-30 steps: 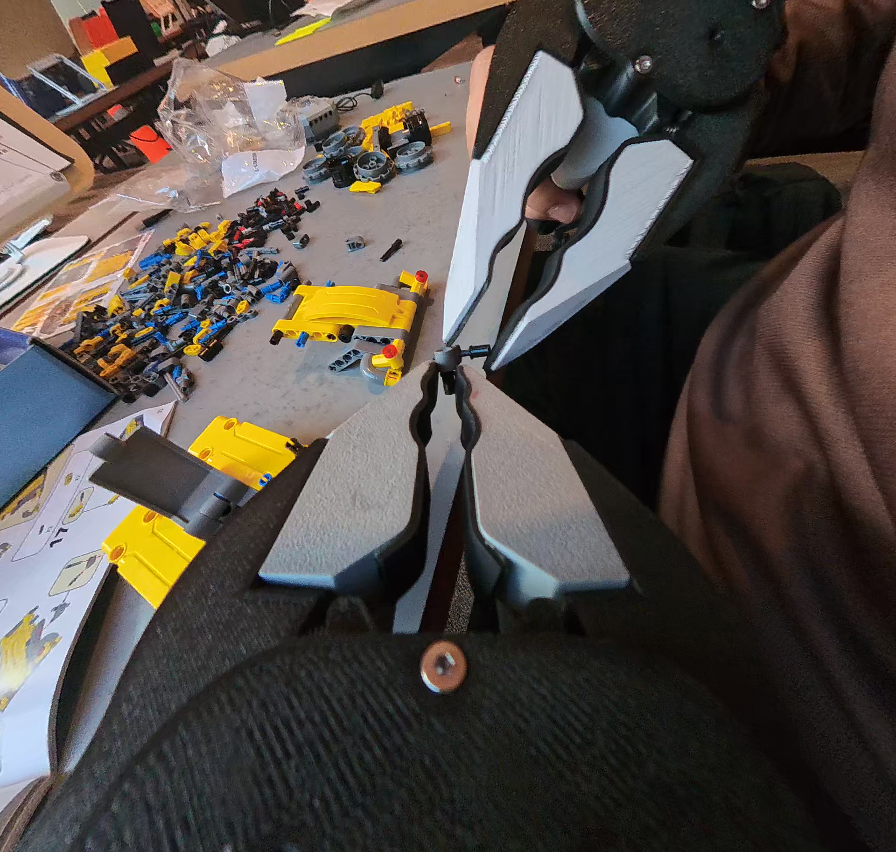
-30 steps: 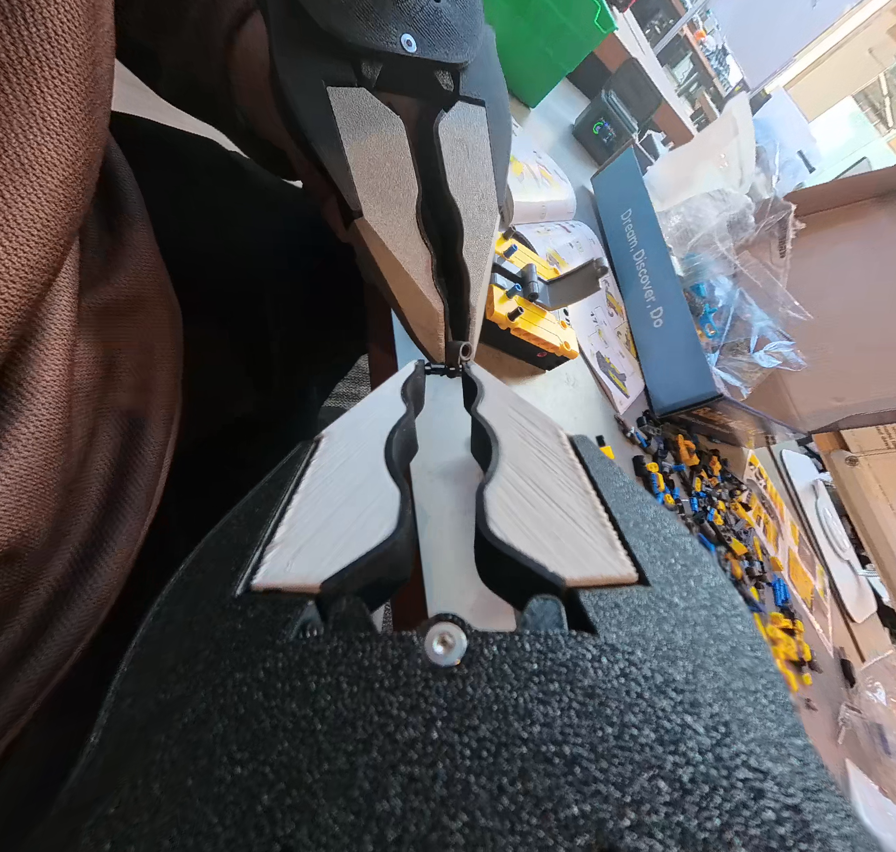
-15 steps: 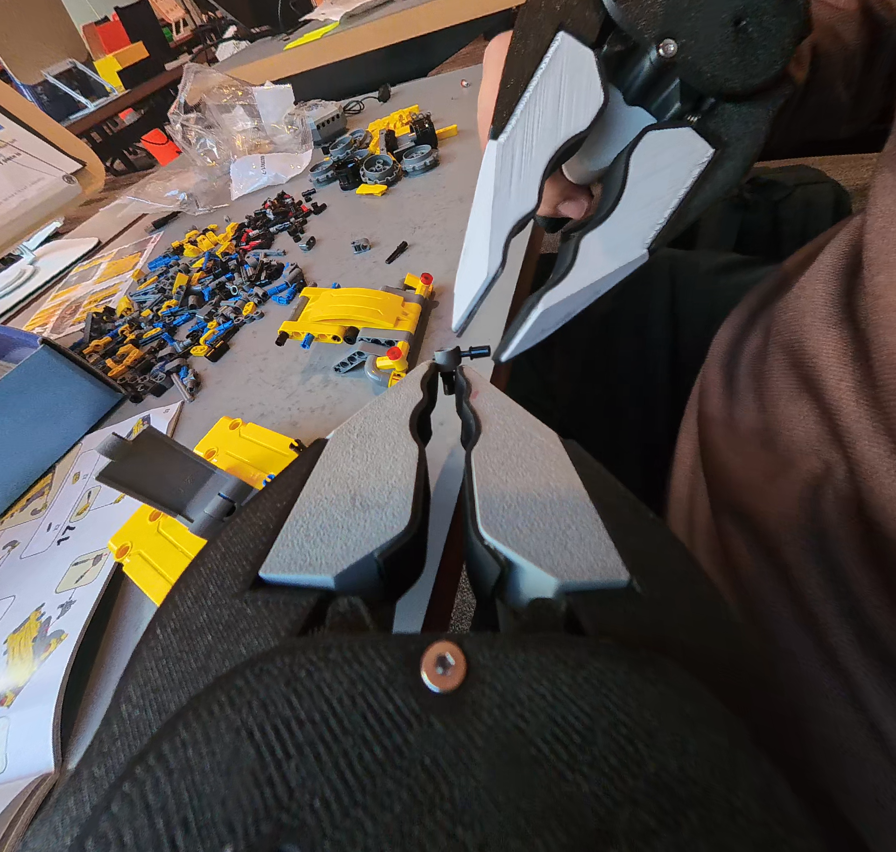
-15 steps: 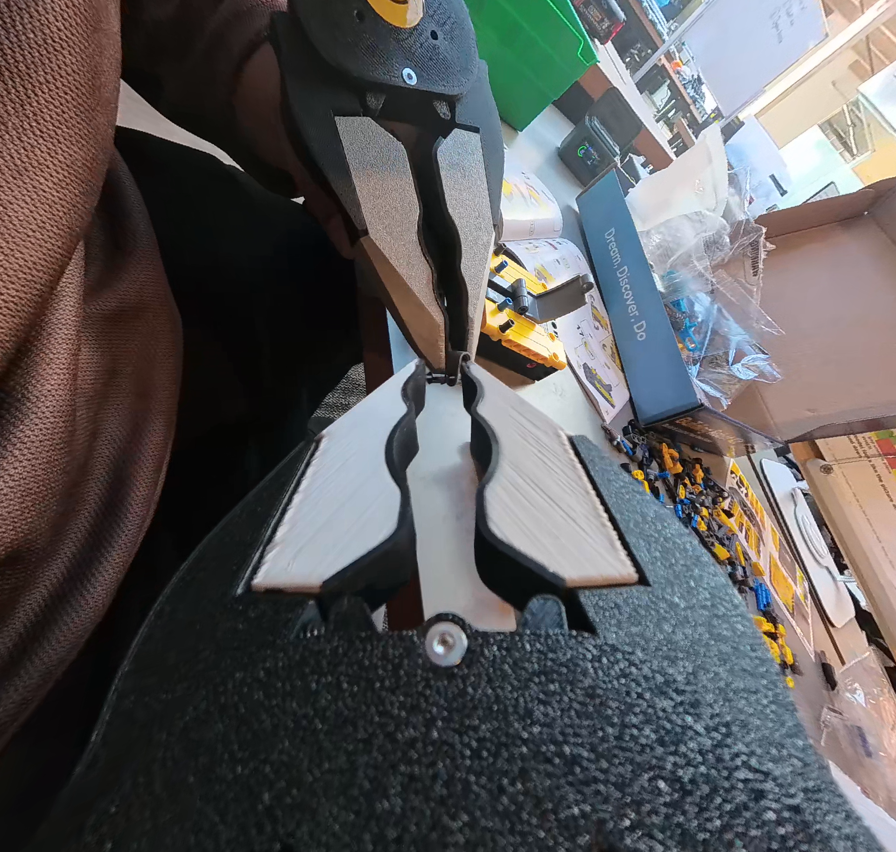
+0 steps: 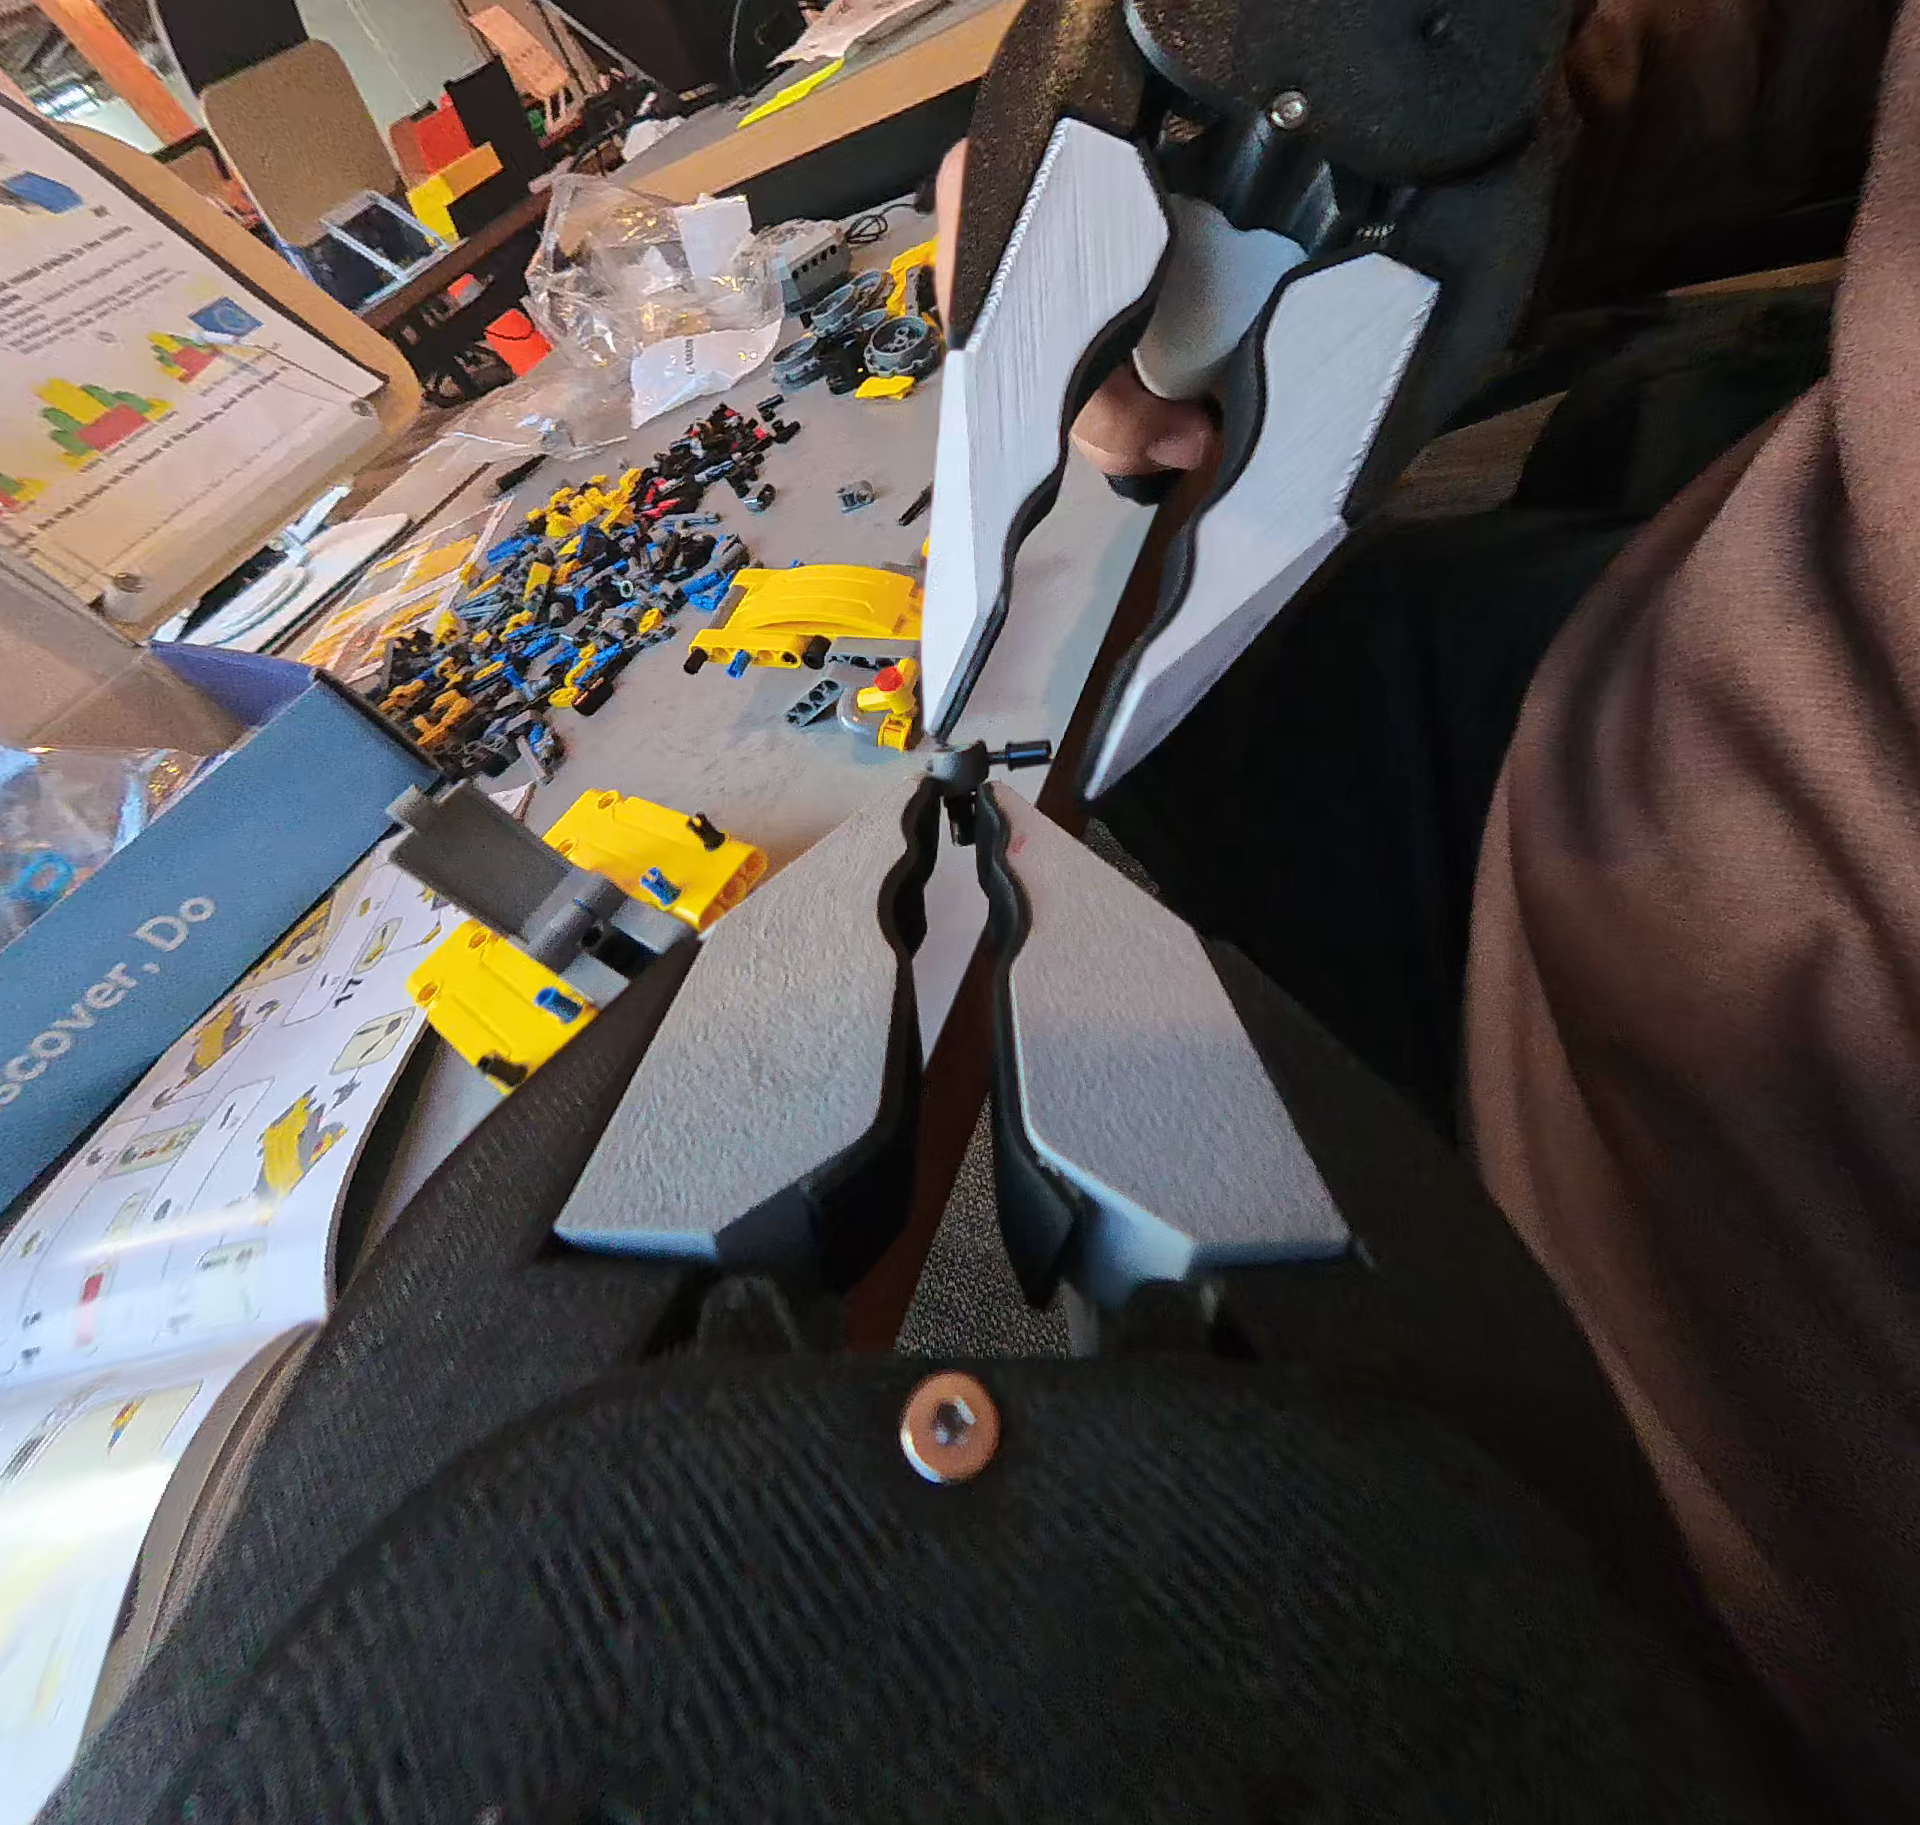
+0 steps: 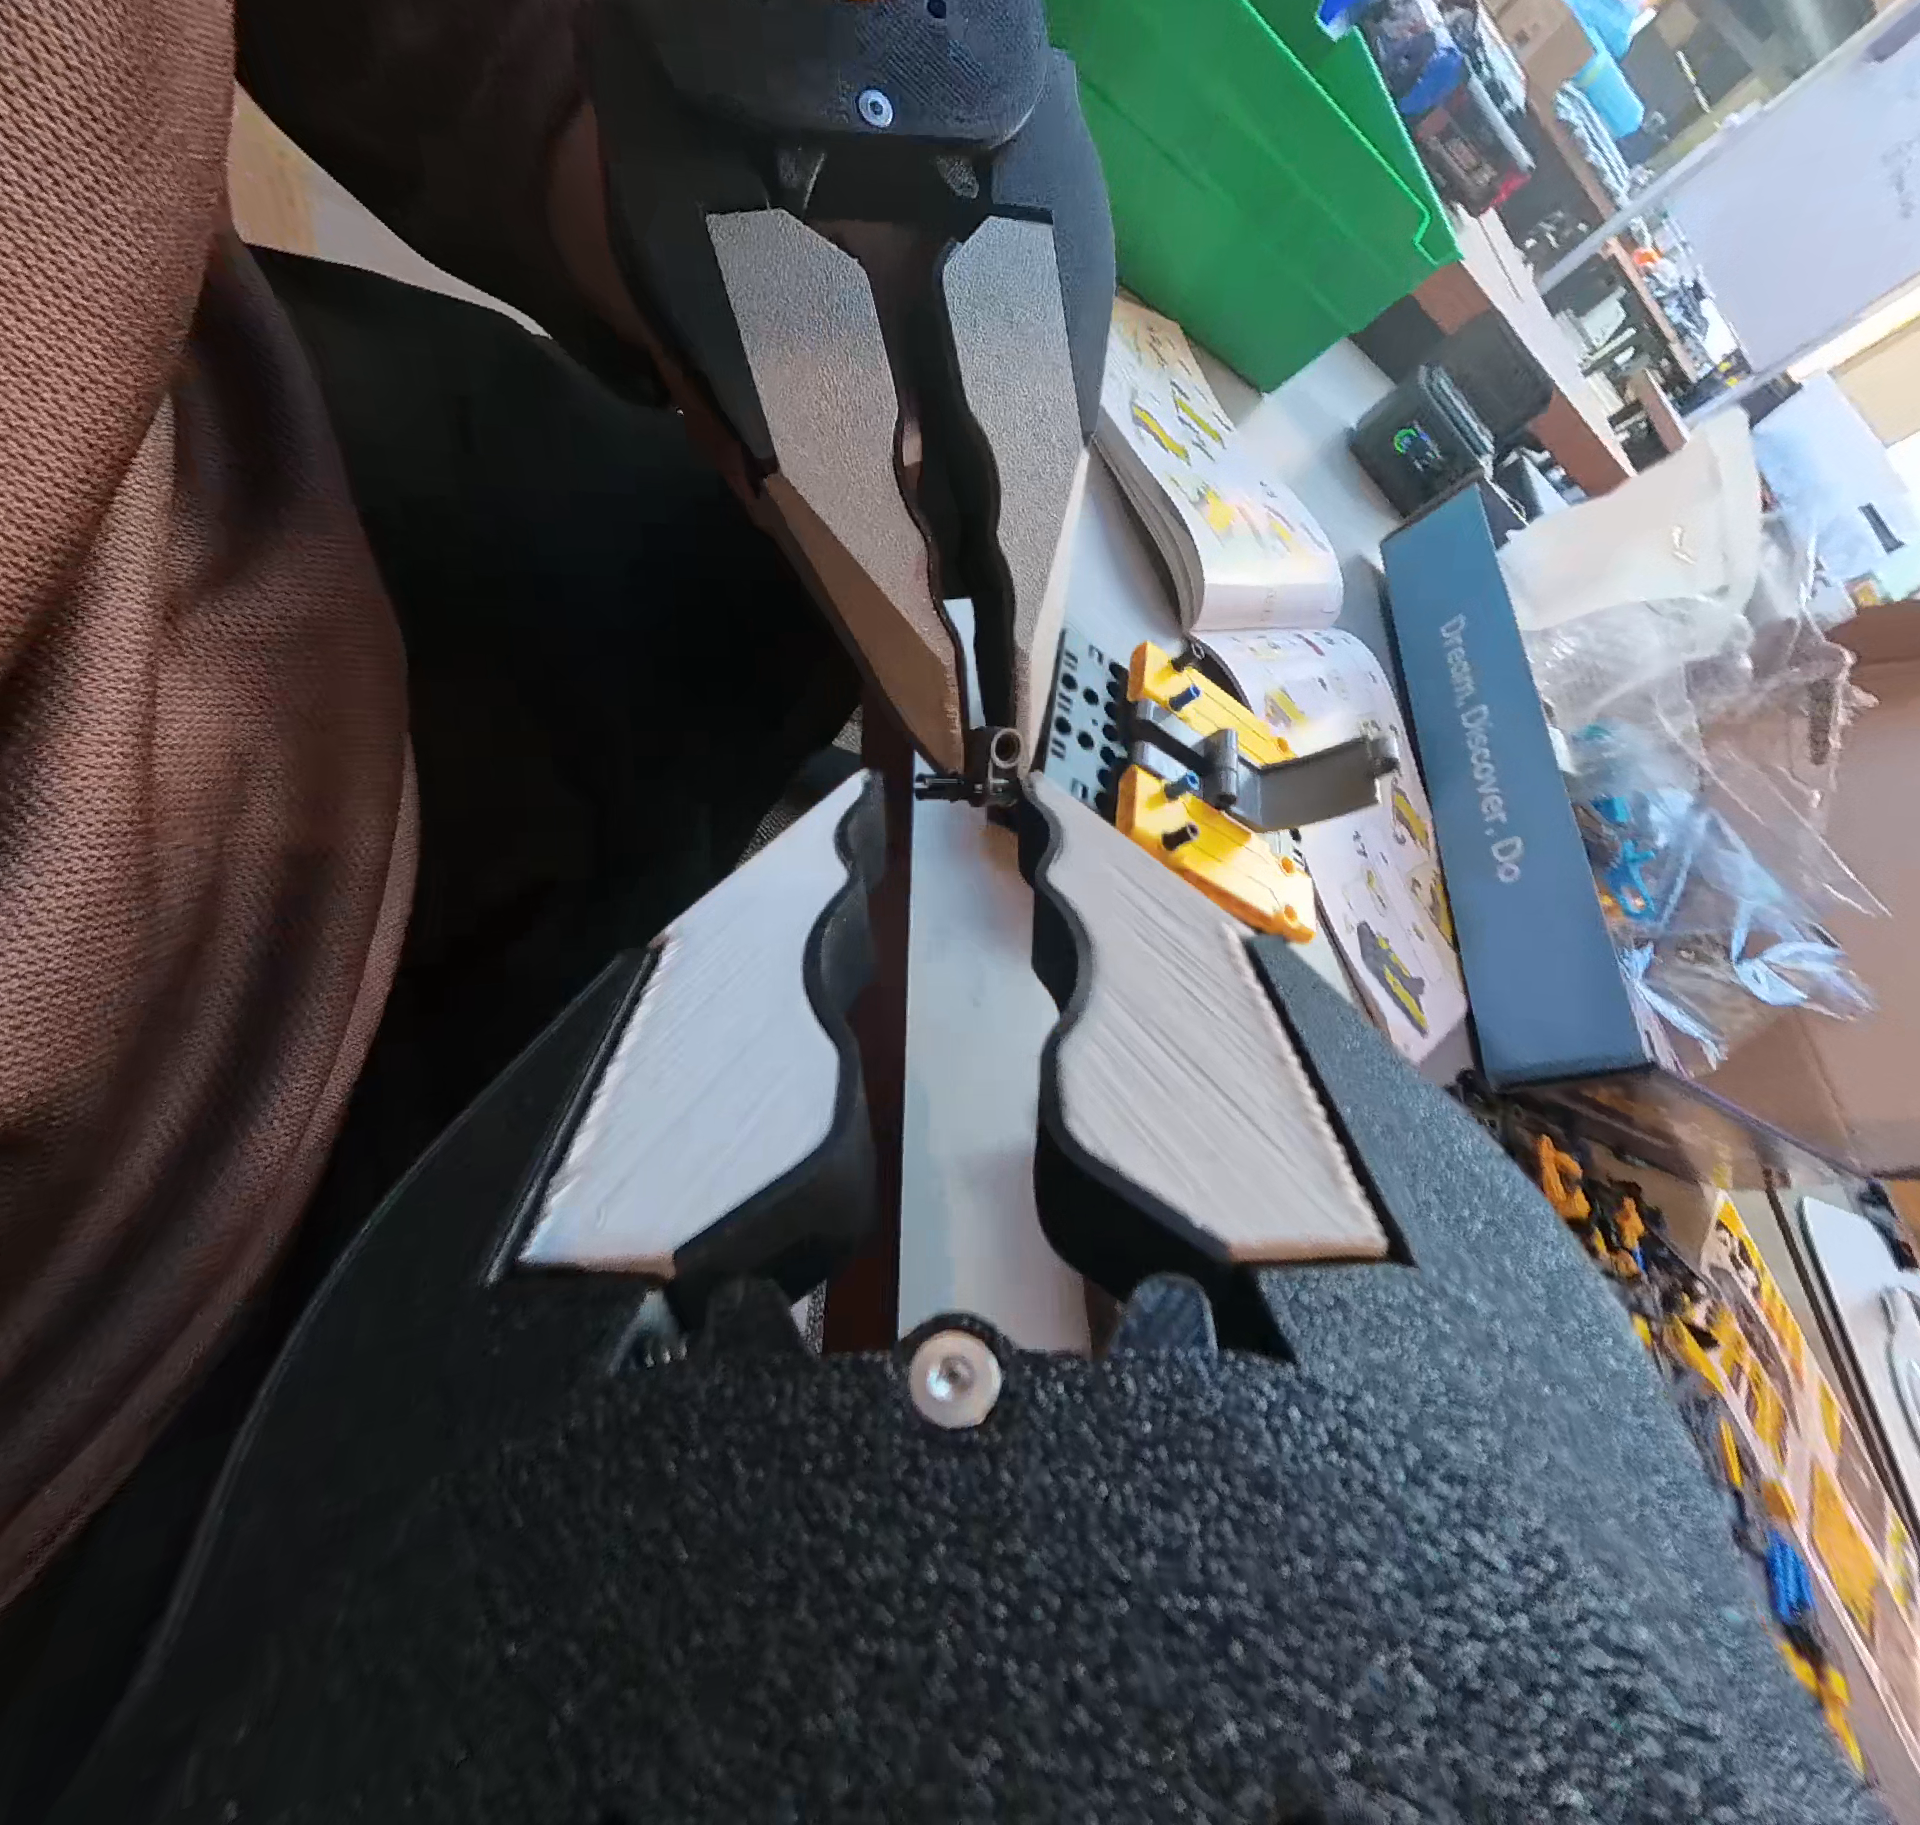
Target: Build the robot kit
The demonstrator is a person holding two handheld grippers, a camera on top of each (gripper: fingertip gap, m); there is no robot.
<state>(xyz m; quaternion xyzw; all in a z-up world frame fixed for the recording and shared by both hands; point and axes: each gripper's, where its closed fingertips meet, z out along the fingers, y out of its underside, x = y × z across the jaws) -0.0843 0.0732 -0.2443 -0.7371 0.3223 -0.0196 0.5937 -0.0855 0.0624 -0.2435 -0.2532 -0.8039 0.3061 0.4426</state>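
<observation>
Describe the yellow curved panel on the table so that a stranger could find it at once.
On the grey table, look just right of the big heap of small blue, yellow and black parts. The yellow curved panel lies there, close to the white tool. It alone is ribbed and arched; the other yellow blocks are flat.

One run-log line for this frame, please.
left gripper: shut on small grey connector with black pin | right gripper: open, tips flanking pin | yellow panel assembly: on table, untouched
</observation>
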